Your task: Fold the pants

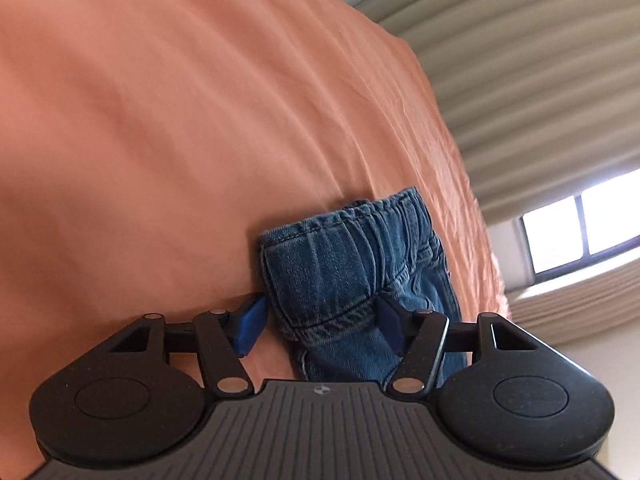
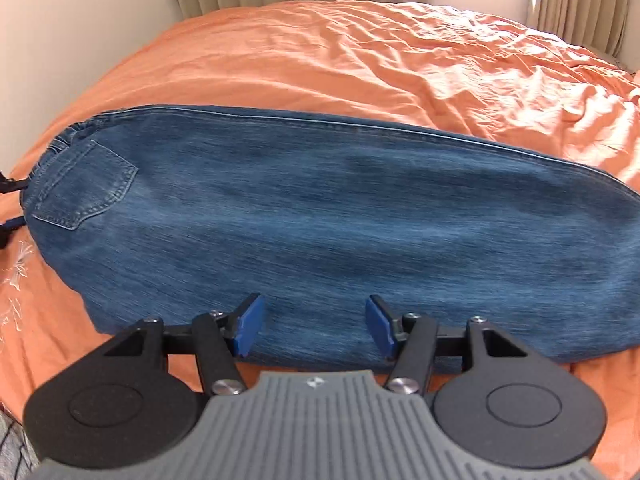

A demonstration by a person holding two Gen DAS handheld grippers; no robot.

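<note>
Denim pants point(image 2: 320, 216) lie flat, folded lengthwise, on the orange bed point(image 2: 360, 48). My left claw point(image 1: 320, 320) straddles the waistband, unclamped; my right claw point(image 2: 316, 326) hangs open over the leg. Next: clamp, then fold across.

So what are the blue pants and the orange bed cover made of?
The blue pants look like faded denim: matte twill weave, contrast stitching on the pocket. The orange bed cover looks like thin woven cotton or a blend, matte with fine creases; the exact fibre cannot be told.
</note>
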